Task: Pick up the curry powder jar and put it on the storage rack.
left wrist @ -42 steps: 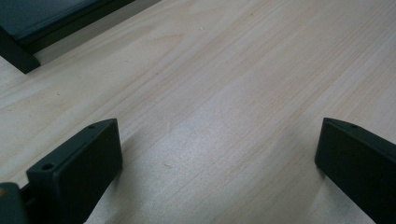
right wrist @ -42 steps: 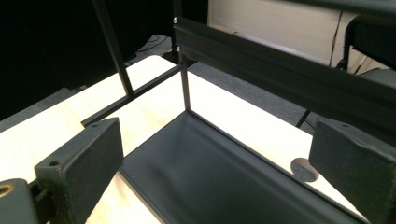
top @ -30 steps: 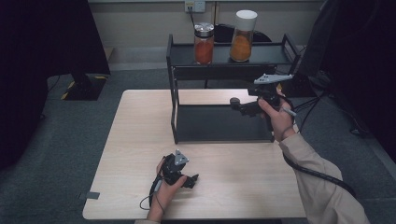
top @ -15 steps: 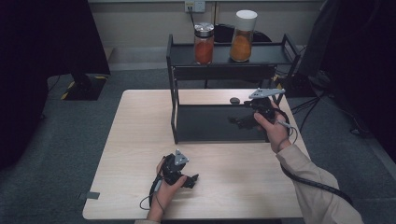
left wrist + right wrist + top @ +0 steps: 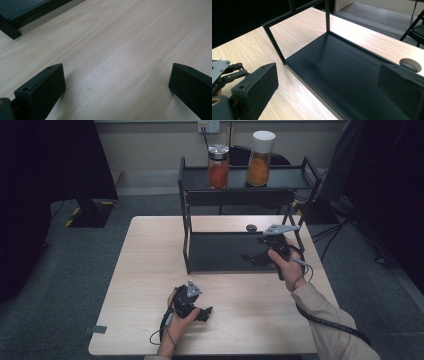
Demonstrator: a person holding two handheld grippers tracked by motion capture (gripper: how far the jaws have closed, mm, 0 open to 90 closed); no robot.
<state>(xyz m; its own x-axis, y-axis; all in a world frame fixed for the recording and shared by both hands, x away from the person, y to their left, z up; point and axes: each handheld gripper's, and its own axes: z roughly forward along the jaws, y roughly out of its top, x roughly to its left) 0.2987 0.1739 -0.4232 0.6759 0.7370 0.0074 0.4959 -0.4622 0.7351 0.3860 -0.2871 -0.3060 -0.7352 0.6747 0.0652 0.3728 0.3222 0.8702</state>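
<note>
A black two-tier rack (image 5: 186, 215) stands at the back of the wooden table (image 5: 150, 270). On its top shelf are a red-filled jar (image 5: 218, 167) with a silver lid and an orange-filled jar (image 5: 260, 159) with a white lid. My right gripper (image 5: 254, 257) hovers at the right end of the rack's lower shelf (image 5: 342, 72), pointing left along it. Its jaws are wide apart and hold nothing (image 5: 327, 67). My left gripper (image 5: 205, 312) rests low near the table's front edge, open over bare wood (image 5: 115, 70), with the rack's corner (image 5: 10, 32) ahead to its left.
A round dark grommet (image 5: 251, 227) sits in the table behind the rack's lower shelf, and is seen beside my right jaw (image 5: 410, 64). Grey carpet surrounds the table. A dark stand base (image 5: 87, 215) lies on the floor at the left.
My right gripper has come down and toward the person, from beside the rack's upper right post to the level of the lower shelf. The left gripper has stayed put.
</note>
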